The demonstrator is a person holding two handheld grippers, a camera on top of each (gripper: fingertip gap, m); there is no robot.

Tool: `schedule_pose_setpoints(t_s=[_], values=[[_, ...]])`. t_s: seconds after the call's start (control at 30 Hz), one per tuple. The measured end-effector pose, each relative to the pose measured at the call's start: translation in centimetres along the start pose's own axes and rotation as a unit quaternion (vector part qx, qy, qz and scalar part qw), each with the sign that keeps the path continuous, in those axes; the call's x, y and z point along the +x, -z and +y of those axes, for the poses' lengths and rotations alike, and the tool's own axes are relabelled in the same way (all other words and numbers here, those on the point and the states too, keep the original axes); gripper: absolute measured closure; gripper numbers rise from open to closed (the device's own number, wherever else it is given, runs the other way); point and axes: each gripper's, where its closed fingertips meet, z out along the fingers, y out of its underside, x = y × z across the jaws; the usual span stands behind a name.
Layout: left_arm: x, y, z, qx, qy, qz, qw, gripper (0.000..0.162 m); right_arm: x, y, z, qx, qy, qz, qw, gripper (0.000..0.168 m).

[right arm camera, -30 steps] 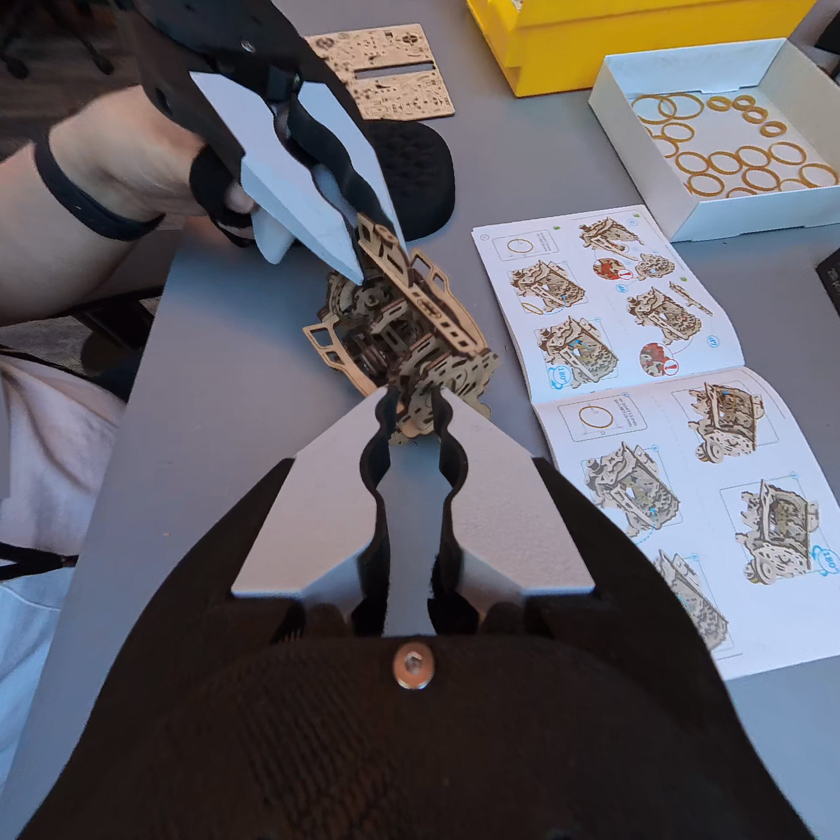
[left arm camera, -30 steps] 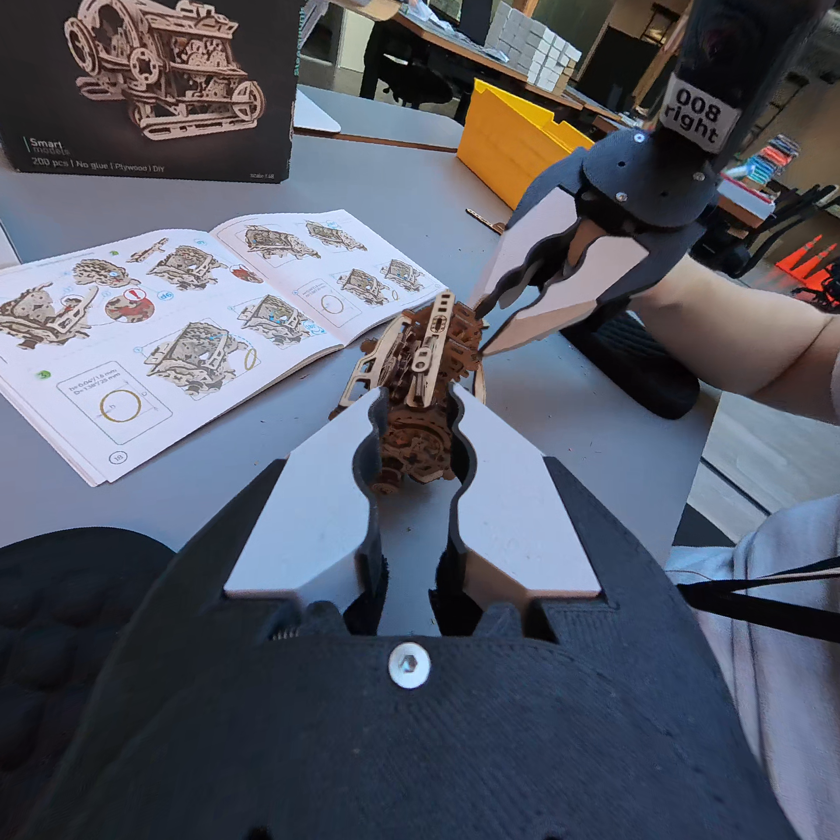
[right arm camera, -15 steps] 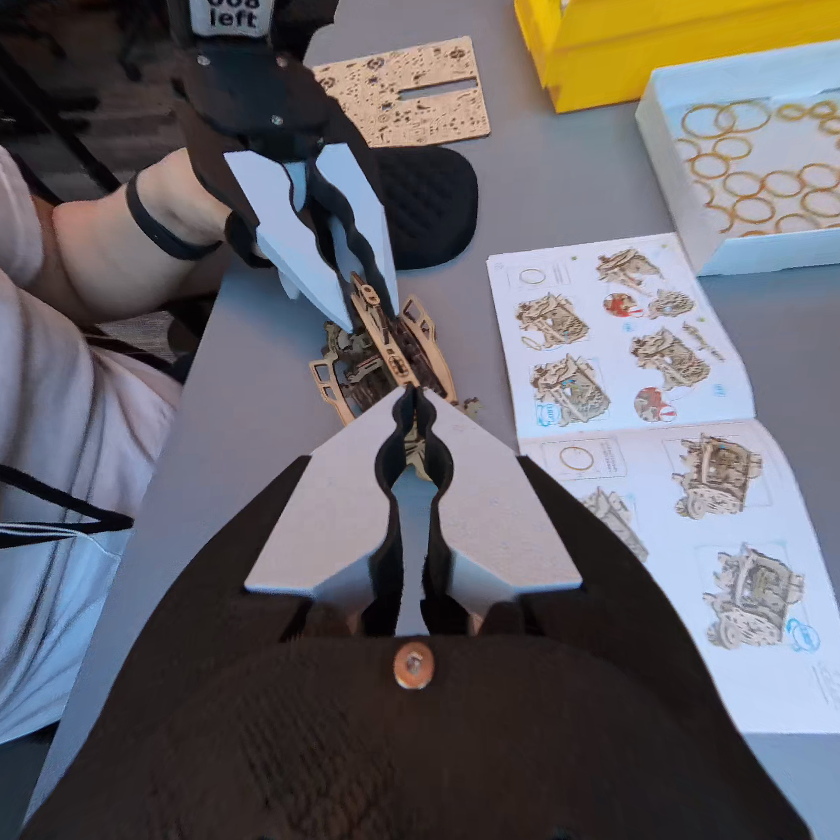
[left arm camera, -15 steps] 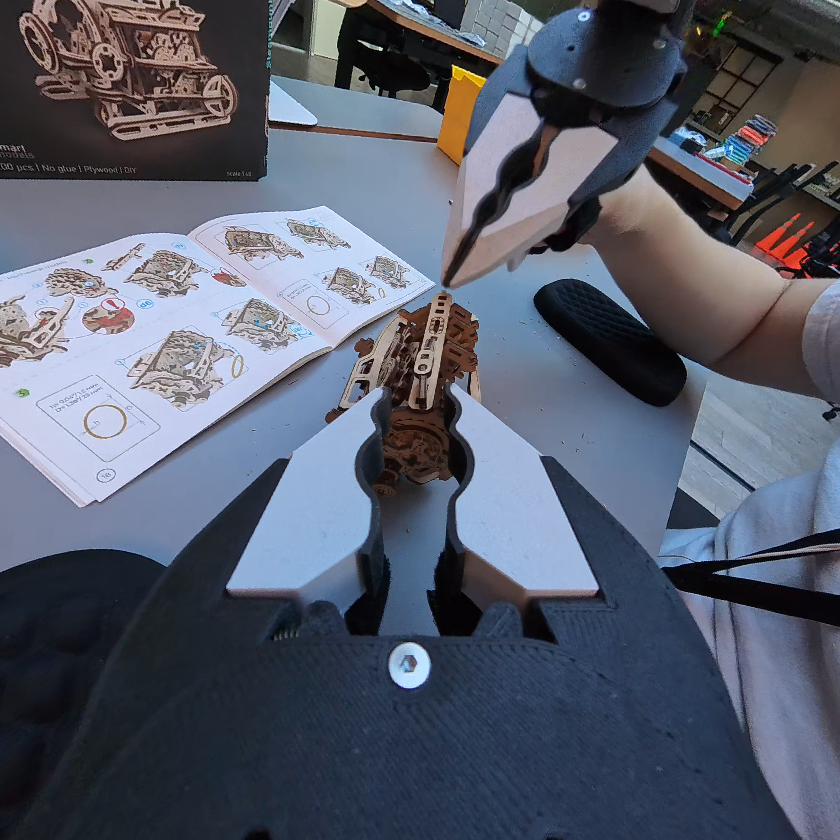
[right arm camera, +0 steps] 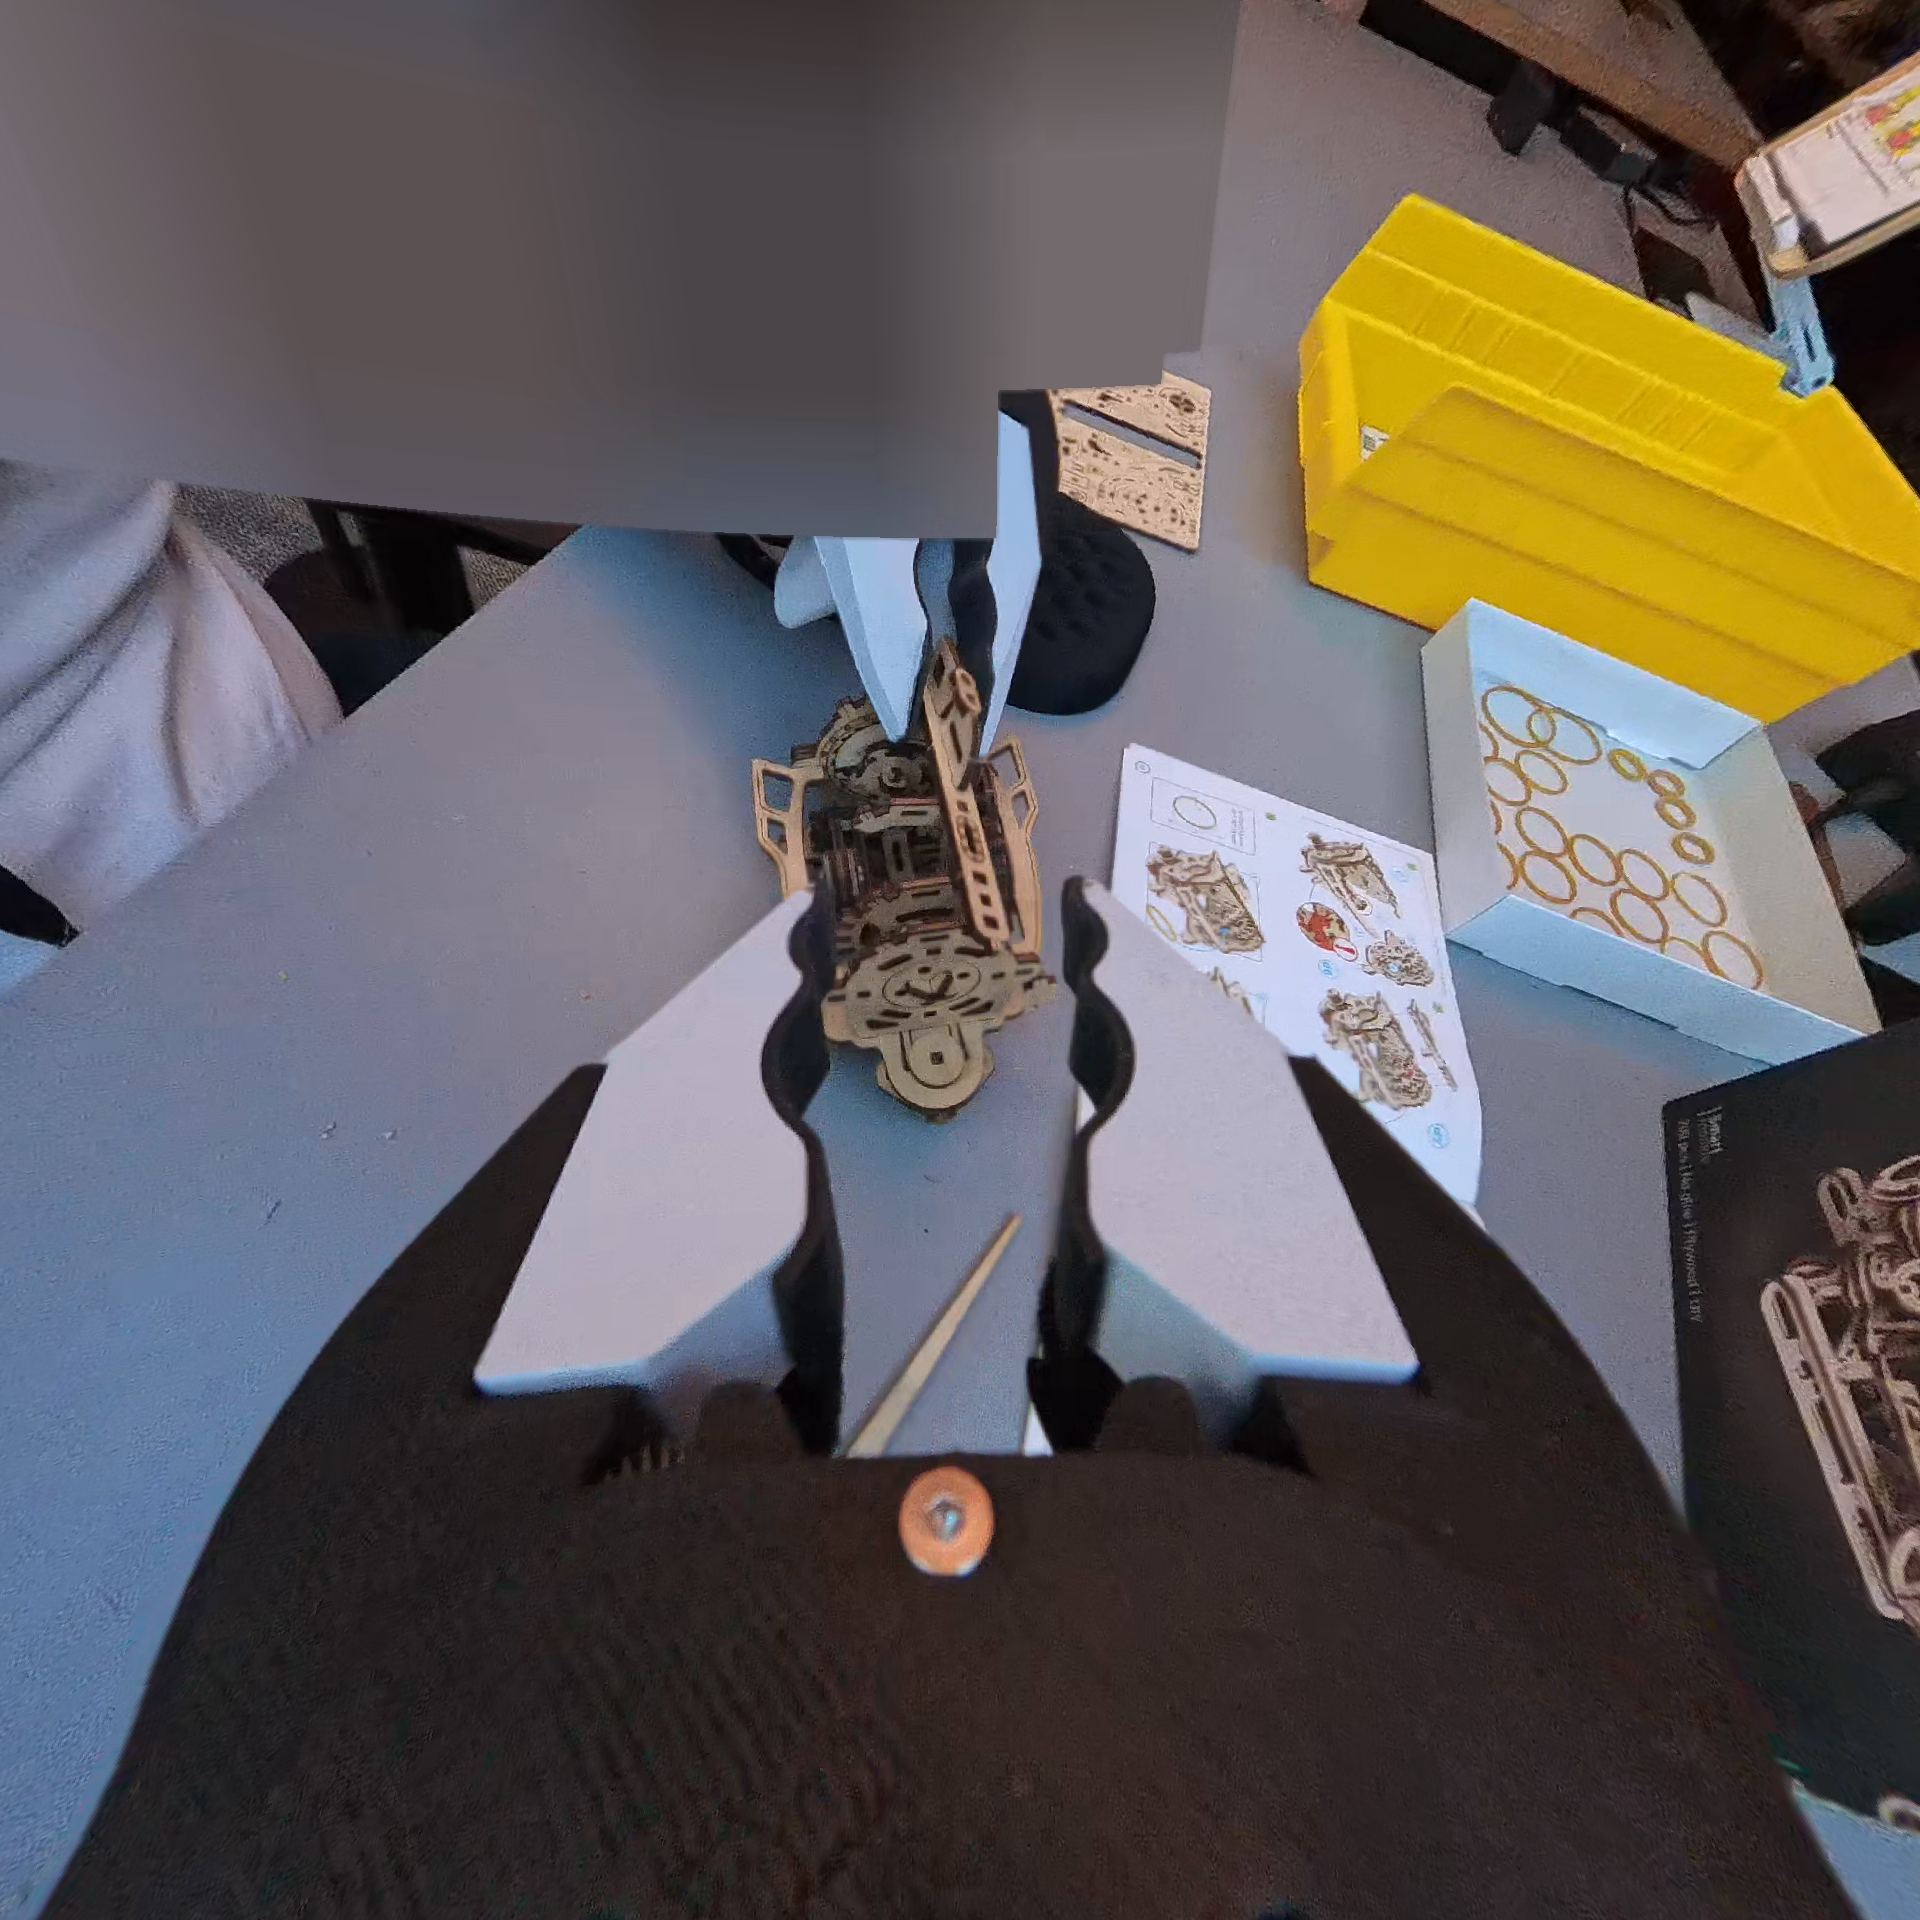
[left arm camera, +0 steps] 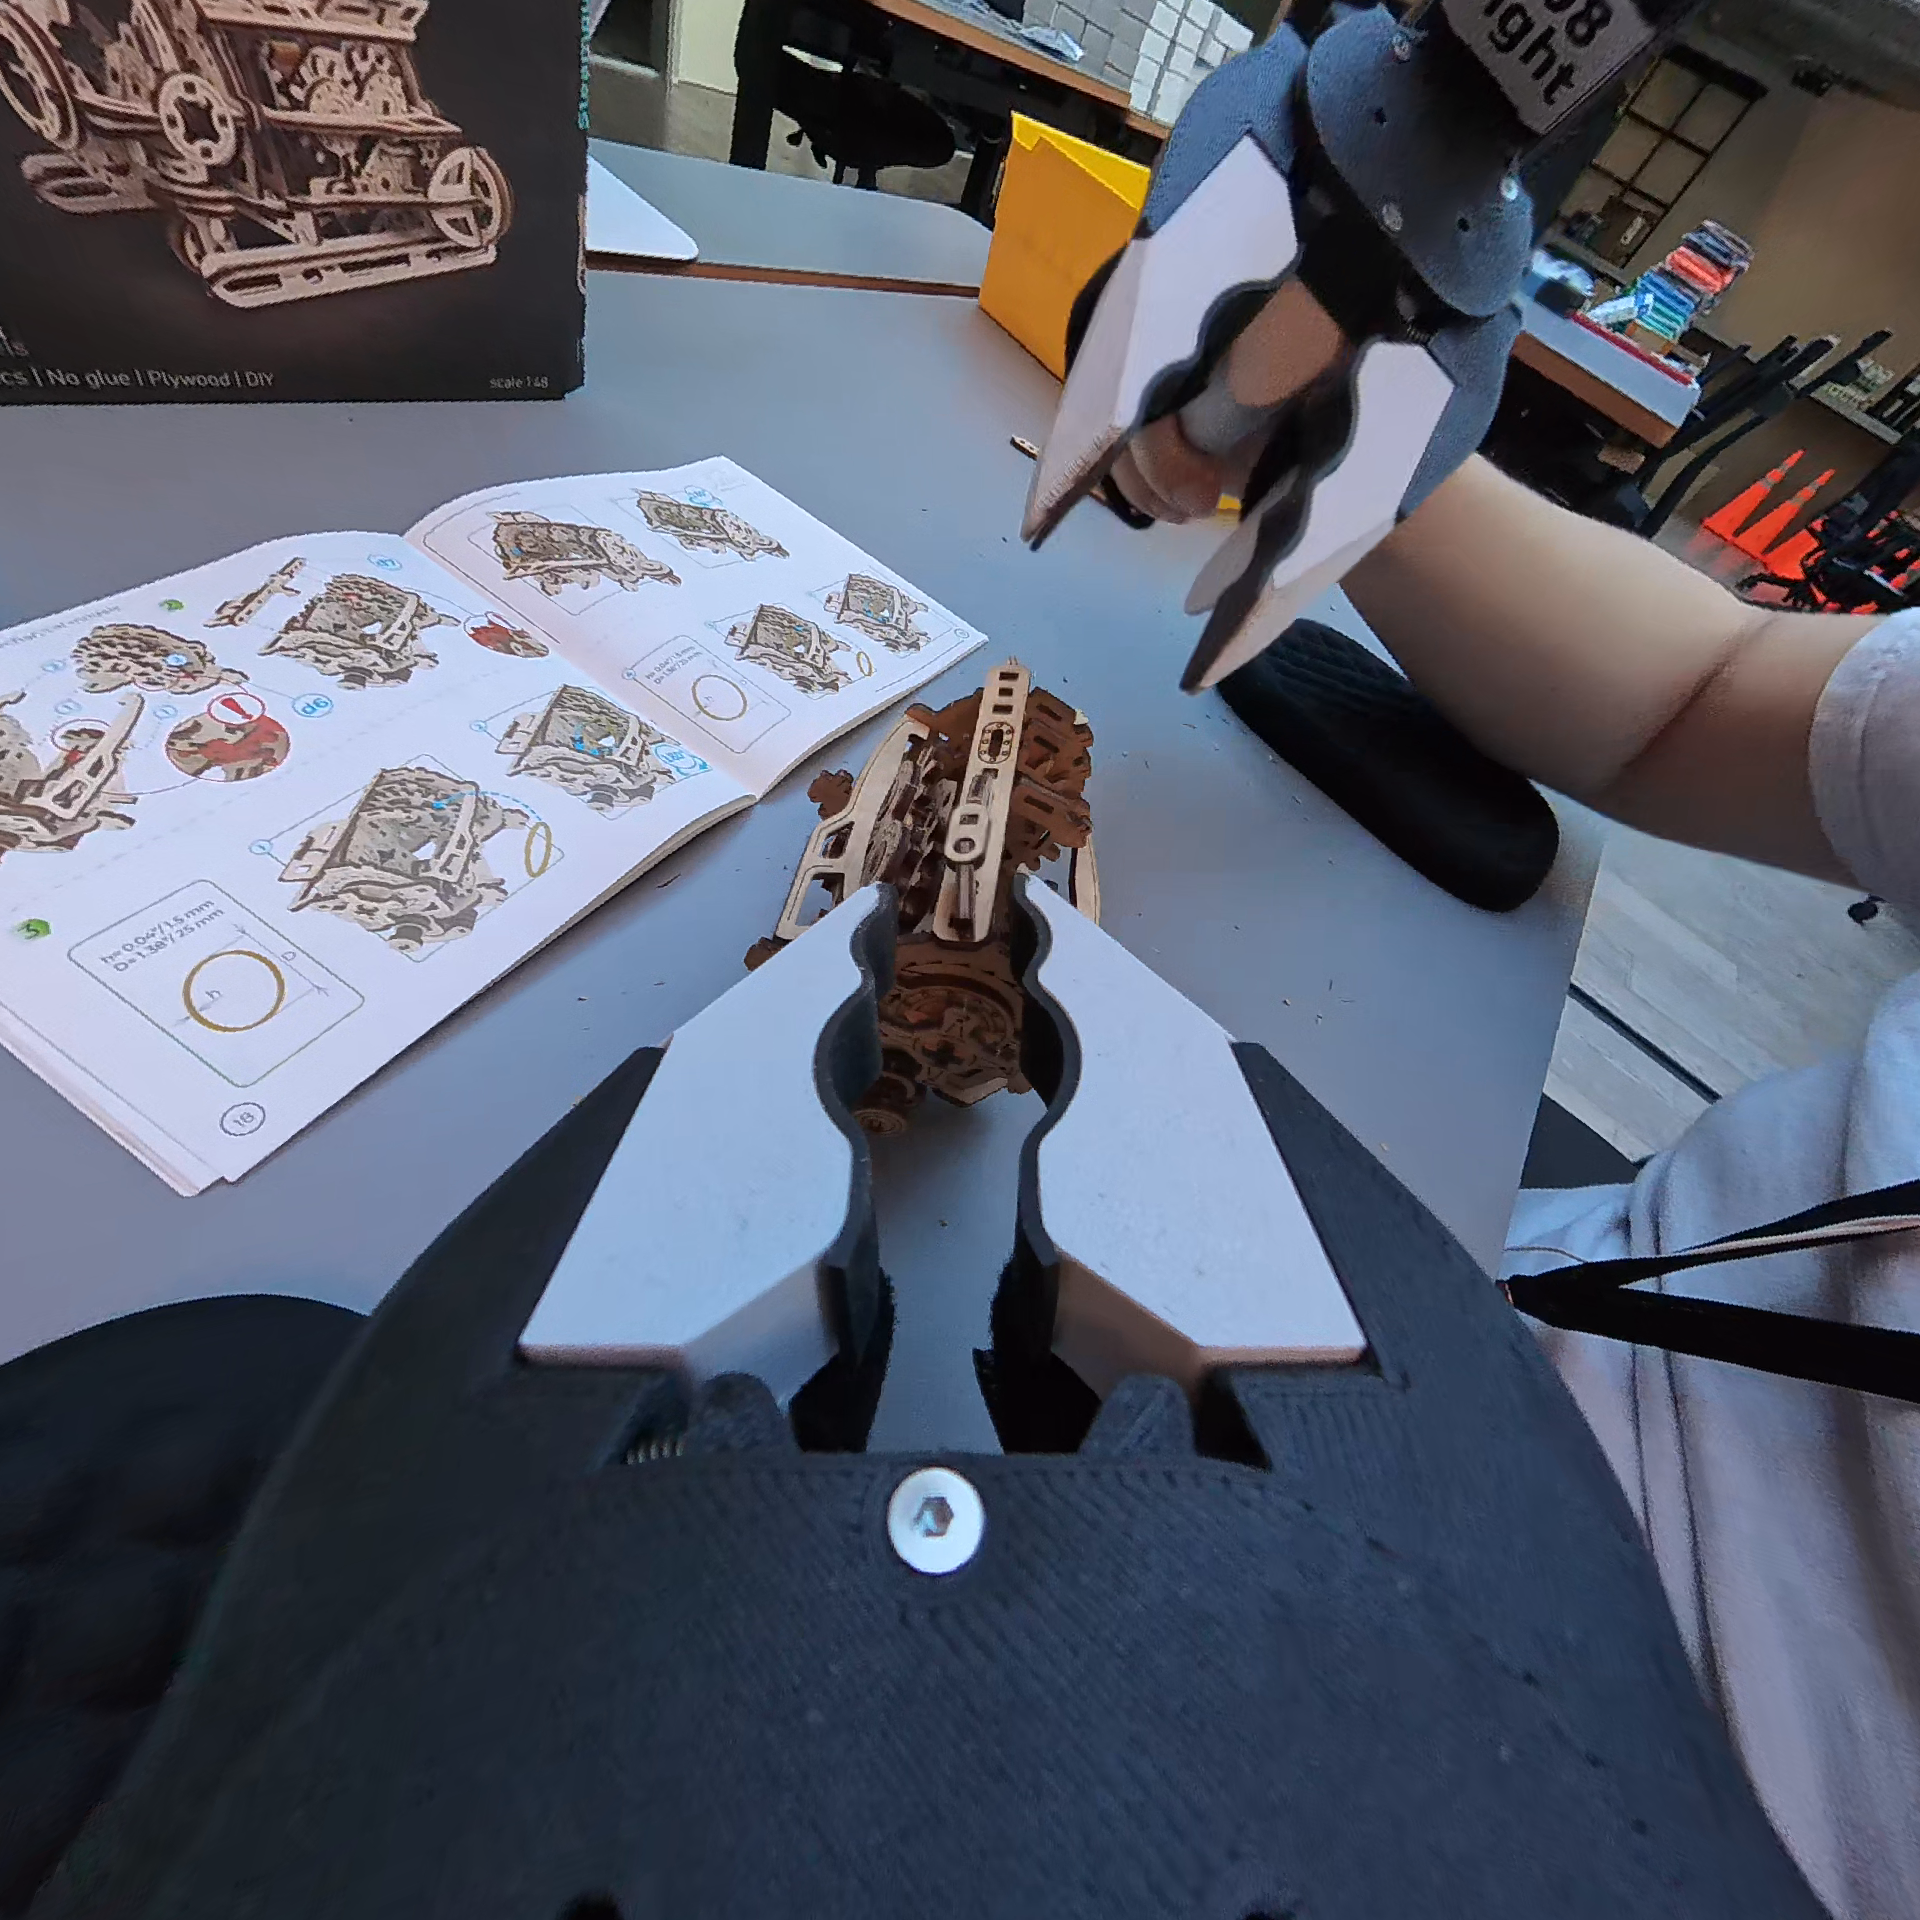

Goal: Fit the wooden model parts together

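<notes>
The left gripper (left arm camera: 945, 925) is clenched on the near end of the half-built, laser-cut plywood model (left arm camera: 961, 831), its two grey fingers pressed against either side of the brown geared body. That grip reads as a brace: it pins the model upright on the grey tabletop (left arm camera: 810, 343) so the top and far end stay free for work.

The right gripper (right arm camera: 940, 914) hangs above and beyond the model with its jaws spread and nothing between them, clear of the wood. In its own view the fingers frame the round-faced end of the model without touching, which suggests it is lining up for a fresh hold or a push on a part (which part cannot be told from here).

A thin pointed wooden stick (right arm camera: 940, 1340) lies on the tabletop under the right gripper, likely kept close as a small tool or pin.

Just beside the model lies the open white instruction booklet (left arm camera: 416, 769), turned so its diagrams can be read during assembly. Farther off:
- a white shallow box of tan rubber rings (right arm camera: 1621, 831)
- a yellow plastic bin (right arm camera: 1558, 457)
- a flat plywood parts sheet (right arm camera: 1138, 468)
- the dark kit box (left arm camera: 291, 187), standing at the back
</notes>
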Motion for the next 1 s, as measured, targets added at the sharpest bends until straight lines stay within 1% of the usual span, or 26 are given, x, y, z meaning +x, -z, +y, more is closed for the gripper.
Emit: schedule_pose_setpoints(t_s=[0.1,0.13,0.17,0.2,0.23,0.27,0.33,0.53,0.63,0.93,1.0], values=[[-0.1,0.0,-0.1,-0.011,0.014,0.017,1.0,0.144,-0.7,-0.6,0.0,0.01,0.005,-0.025,1.0,0.118],[-0.1,-0.1,-0.1,-0.013,0.015,0.018,1.0,0.145,-0.6,-1.0,0.4,0.003,0.016,-0.016,1.0,0.115],[-0.2,-0.1,-0.1,-0.014,0.013,0.018,1.0,0.145,-0.3,-1.3,0.9,-0.002,0.036,-0.004,0.999,0.115],[-0.2,-0.1,-0.1,-0.015,0.01,0.016,1.0,0.145,-0.1,-1.6,1.3,-0.003,0.052,0.005,0.999,0.117],[-0.3,-0.2,-0.1,-0.015,0.008,0.015,1.0,0.146,-0.3,-1.8,1.5,-0.002,0.06,0.001,0.998,0.122],[-0.3,-0.2,-0.1,-0.015,0.008,0.014,1.0,0.146,-0.6,-2.0,1.7,0.0,0.063,-0.007,0.998,0.133],[-0.3,-0.2,-0.1,-0.017,0.009,0.016,1.0,0.145,-0.3,-2.1,1.7,0.006,0.073,0.003,0.997,0.14],[-0.2,-0.3,-0.1,-0.018,0.004,0.019,1.0,0.145,-0.4,-2.0,1.7,-0.002,0.121,0.01,0.993,0.14],[-0.4,-0.3,-0.2,-0.017,0.004,0.016,1.0,0.146,0.0,-1.8,1.4,0.01,0.146,0.038,0.989,0.14],[-0.6,-0.3,-0.4,-0.013,0.004,0.015,1.0,0.148,0.5,-1.9,1.7,0.038,0.079,0.056,0.995,0.141],[-0.6,-0.3,-0.4,-0.013,0.003,0.014,1.0,0.148,0.5,-1.9,1.8,0.042,0.043,0.05,0.997,0.14]])
